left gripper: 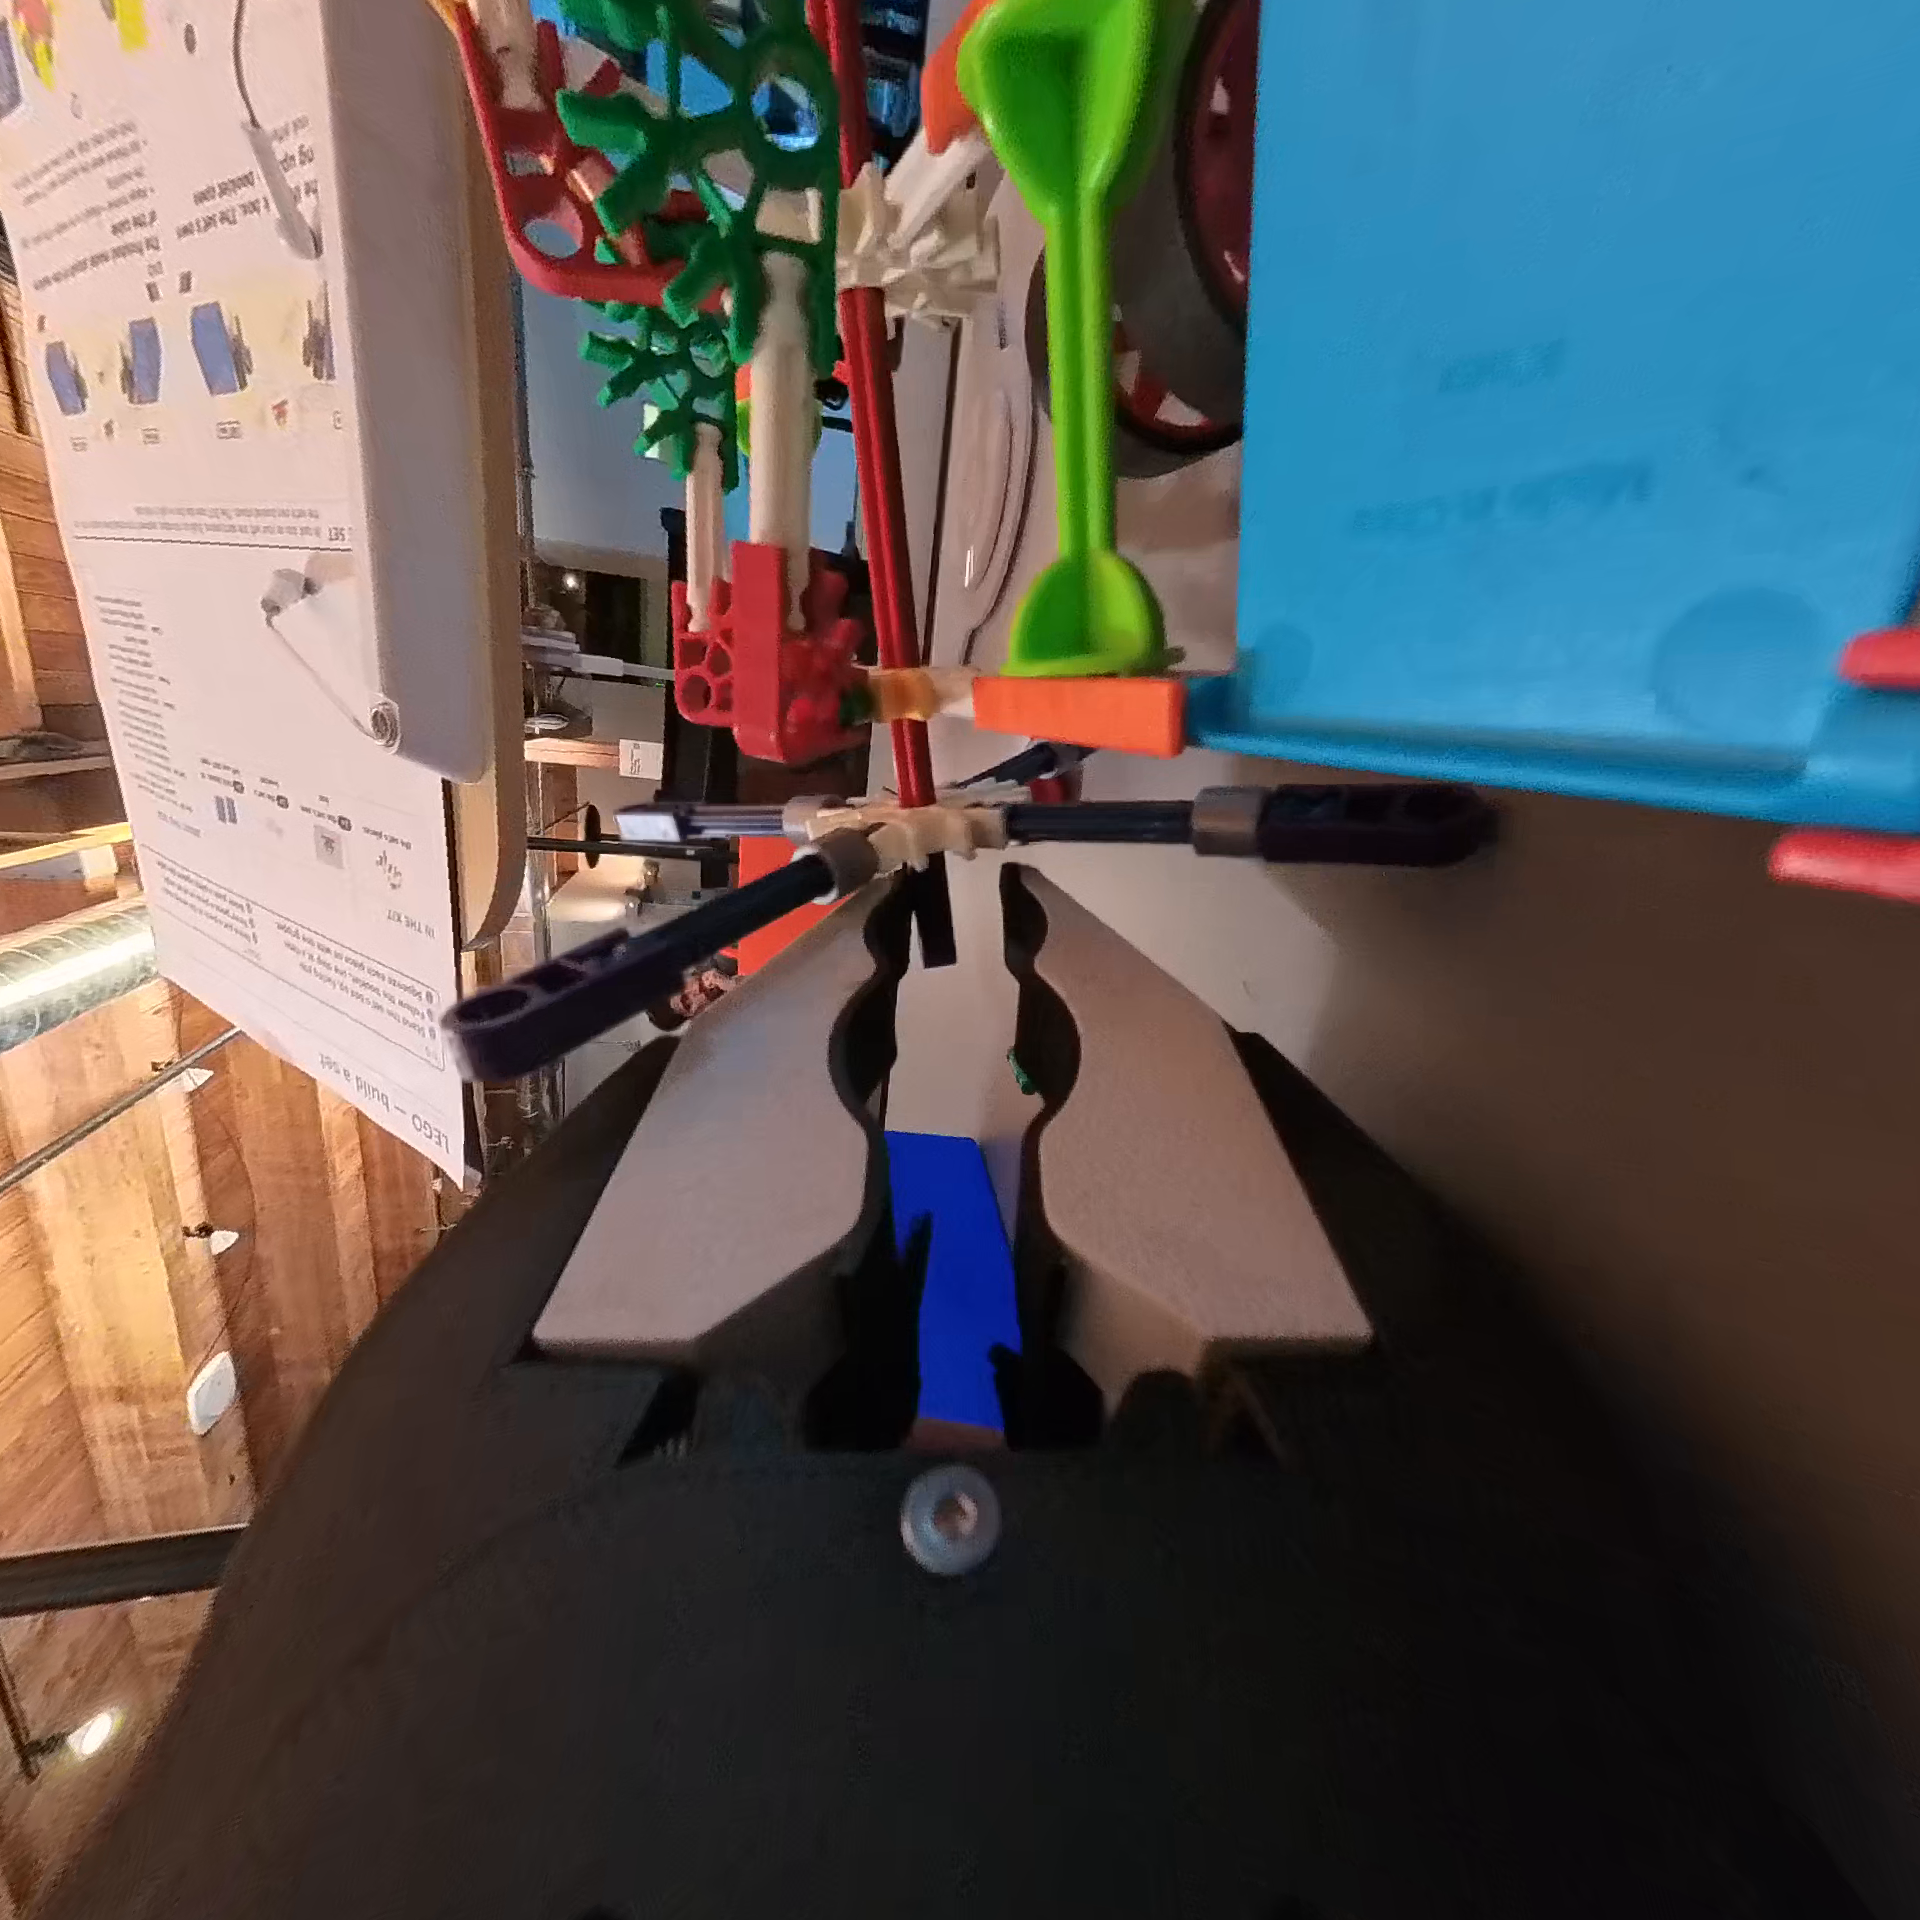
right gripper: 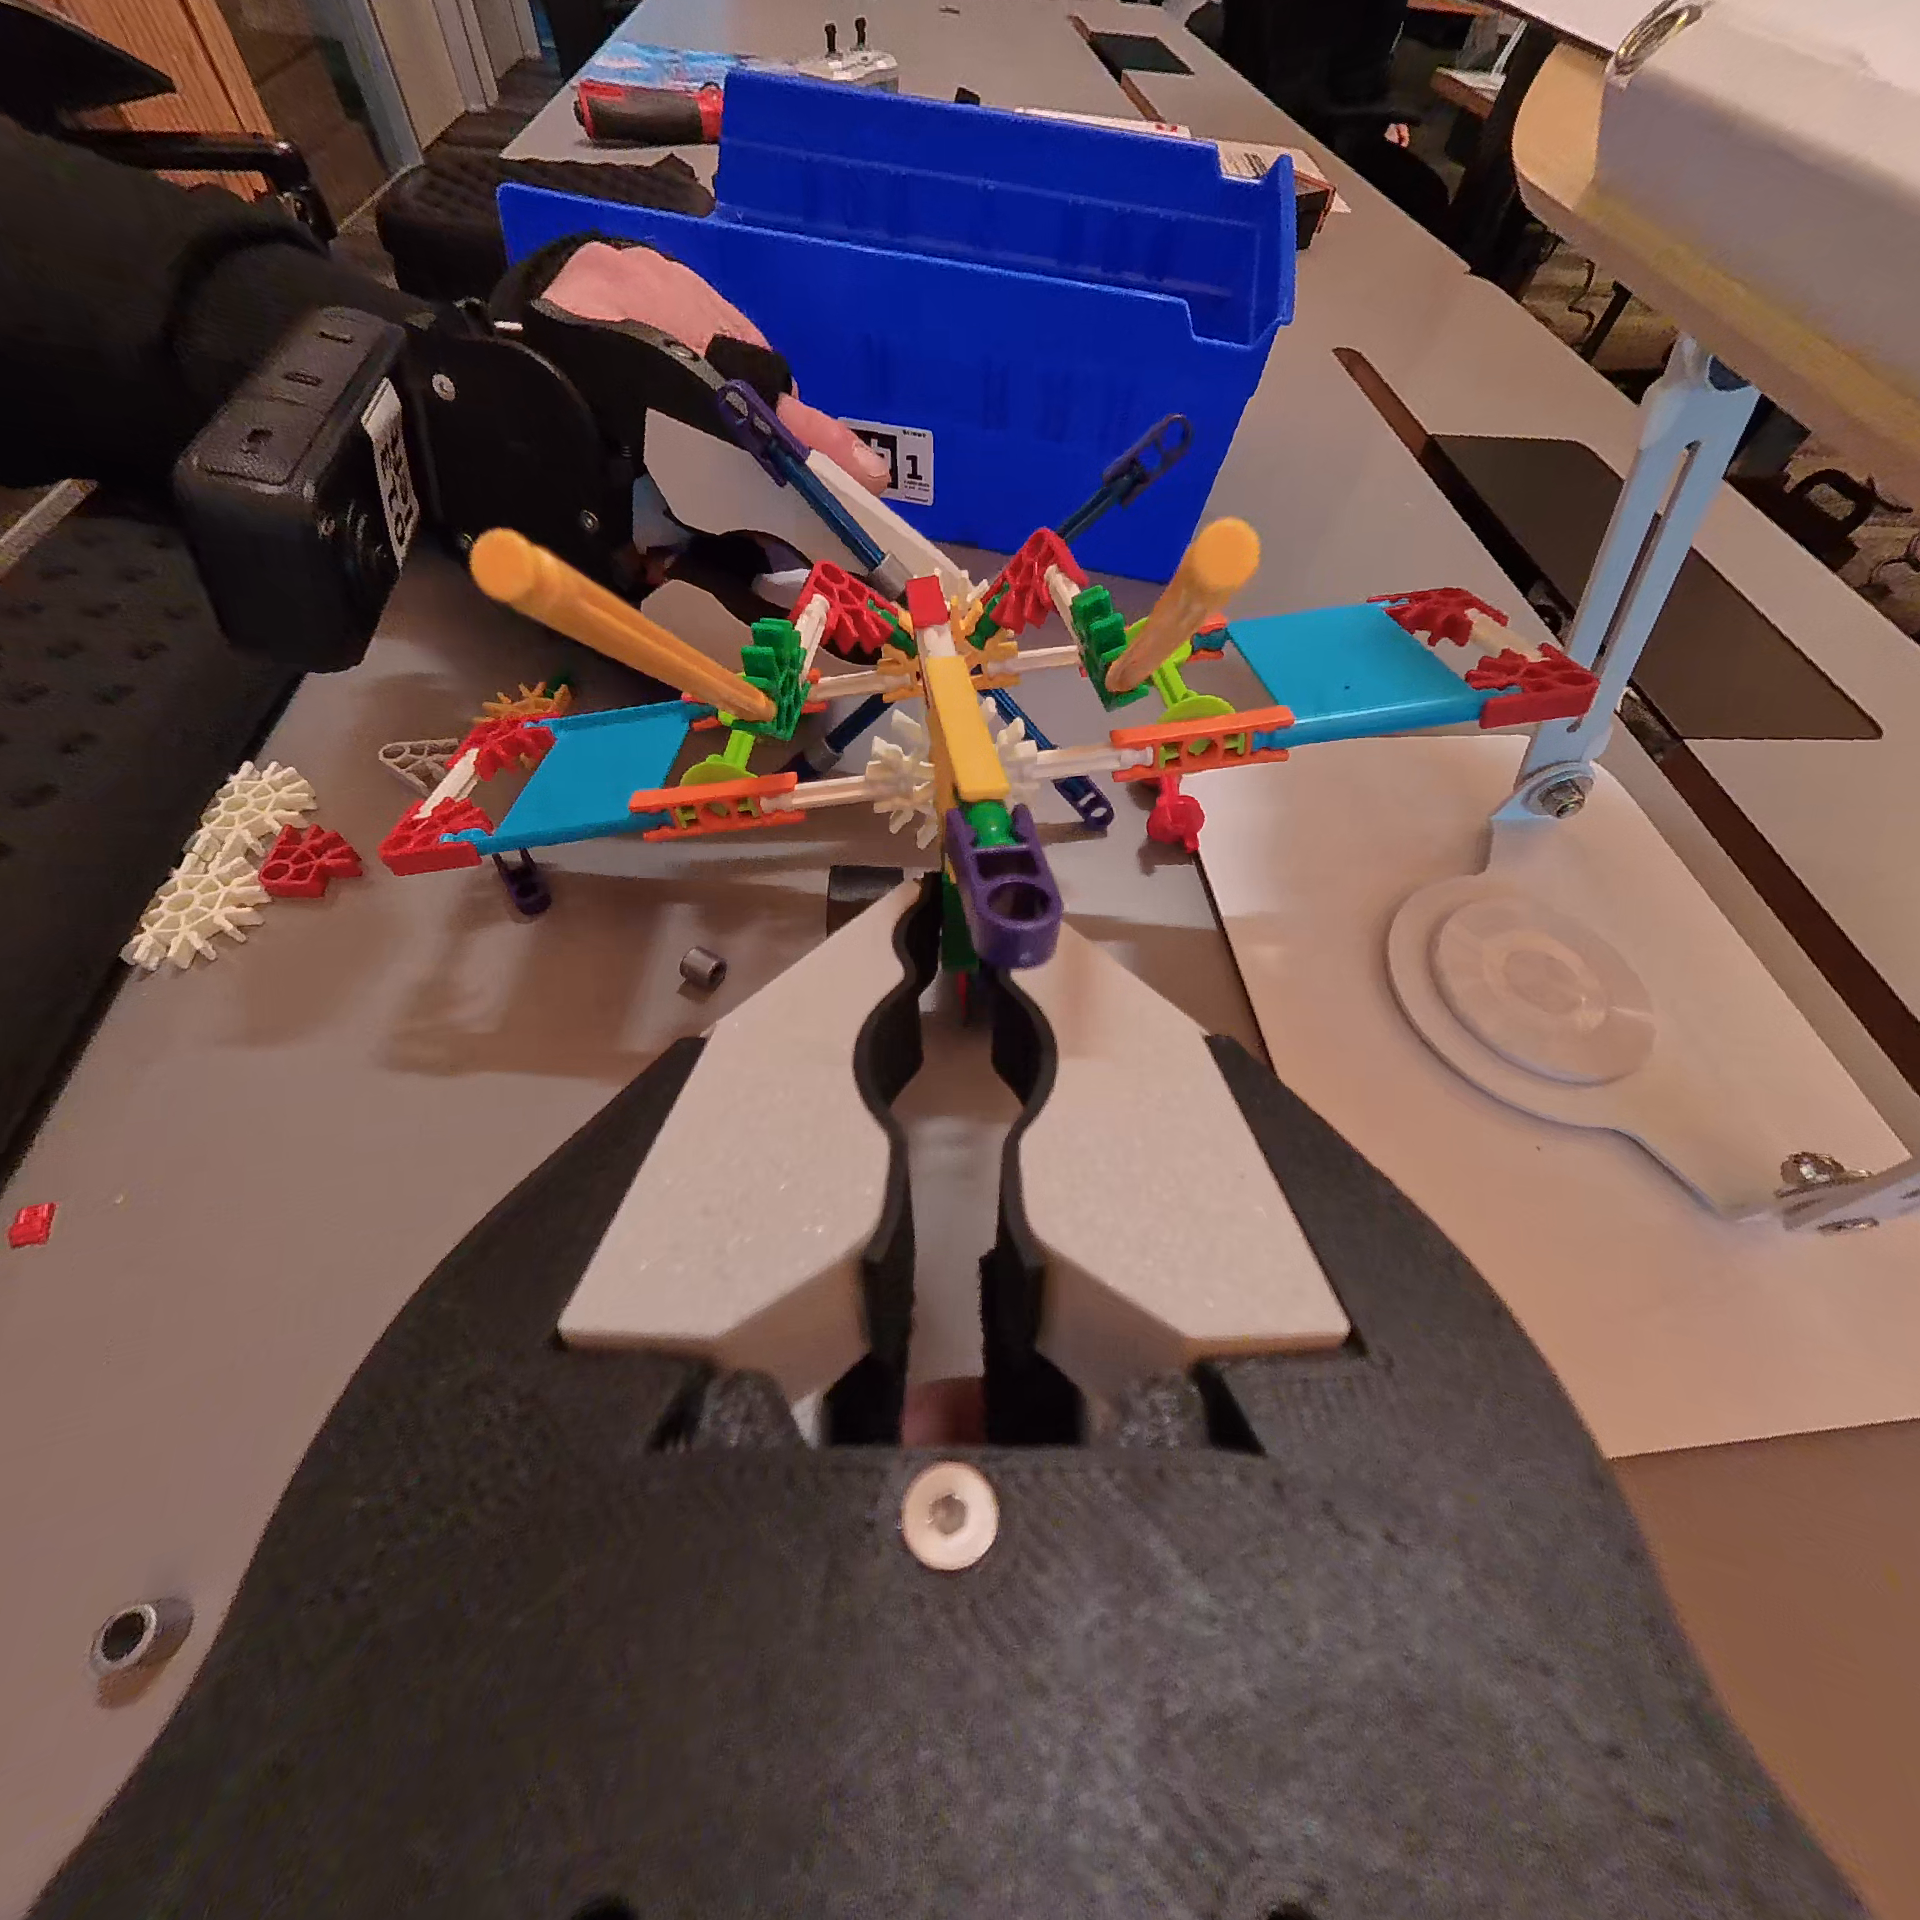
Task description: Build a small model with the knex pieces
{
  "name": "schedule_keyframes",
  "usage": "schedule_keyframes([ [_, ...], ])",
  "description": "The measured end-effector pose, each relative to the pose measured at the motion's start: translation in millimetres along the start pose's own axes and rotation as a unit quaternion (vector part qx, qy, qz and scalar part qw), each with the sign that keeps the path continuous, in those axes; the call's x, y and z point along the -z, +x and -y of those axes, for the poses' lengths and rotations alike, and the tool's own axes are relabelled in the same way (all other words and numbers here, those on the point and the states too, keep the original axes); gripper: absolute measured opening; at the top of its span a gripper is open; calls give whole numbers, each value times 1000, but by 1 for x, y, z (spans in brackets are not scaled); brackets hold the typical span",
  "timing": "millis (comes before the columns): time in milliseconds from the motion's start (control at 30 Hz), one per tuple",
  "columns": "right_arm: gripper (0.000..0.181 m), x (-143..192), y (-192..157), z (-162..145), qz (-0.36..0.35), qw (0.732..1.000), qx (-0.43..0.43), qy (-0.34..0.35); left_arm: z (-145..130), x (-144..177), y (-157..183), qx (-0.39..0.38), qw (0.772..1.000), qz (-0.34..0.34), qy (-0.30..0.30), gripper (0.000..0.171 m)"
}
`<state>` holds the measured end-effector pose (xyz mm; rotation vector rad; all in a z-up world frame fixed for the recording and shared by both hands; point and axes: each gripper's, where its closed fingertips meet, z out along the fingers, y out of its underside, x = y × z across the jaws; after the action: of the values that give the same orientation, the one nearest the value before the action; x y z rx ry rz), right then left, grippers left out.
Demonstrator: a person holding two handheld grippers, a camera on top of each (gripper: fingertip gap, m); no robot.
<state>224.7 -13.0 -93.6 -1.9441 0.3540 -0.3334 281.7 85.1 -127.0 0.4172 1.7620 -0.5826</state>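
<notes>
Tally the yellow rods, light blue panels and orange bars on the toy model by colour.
On the toy model:
Yellow rods: 2
Light blue panels: 2
Orange bars: 2
Total: 6

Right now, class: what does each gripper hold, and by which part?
Right gripper pinches the toy model just below its purple end connector. Left gripper nips a thin dark piece under the white hub.

The left tongs (left gripper: 940, 914) pinch a black rod (left gripper: 932, 930) under the toy's white hub (left gripper: 914, 826) (dark blue spokes (left gripper: 1101, 823) fanning outward), beside a turquoise panel (left gripper: 1558, 364).
</notes>
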Motion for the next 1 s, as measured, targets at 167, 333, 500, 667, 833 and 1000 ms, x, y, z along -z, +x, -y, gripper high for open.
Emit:
schedule_keyframes([
  [167, 3, 0, 0, 0, 0, 1000, 0, 0, 0, 0, 0, 0, 1000, -1, -1, 15],
  [333, 3, 0, 0, 0, 0, 1000, 0, -1, 0, 0, 0, -1, 1000, 0, -1, 15],
  [500, 4, 1, 1, -1, -2, 1000, -1, 0, -3, 0, -1, 1, 1000, 1, -8, 19],
  [667, 7, 1, 0, -3, -2, 1000, 7, -6, -4, 1, -4, 6, 1000, 4, -9, 22],
  [833, 17, -2, -3, -7, 1, 1000, 12, -17, -4, 2, -3, 5, 1000, 0, -9, 23],
  [1000, 22, 0, -2, -5, 0, 1000, 5, -12, -8, 2, -7, 14, 1000, -6, -20, 26],
])
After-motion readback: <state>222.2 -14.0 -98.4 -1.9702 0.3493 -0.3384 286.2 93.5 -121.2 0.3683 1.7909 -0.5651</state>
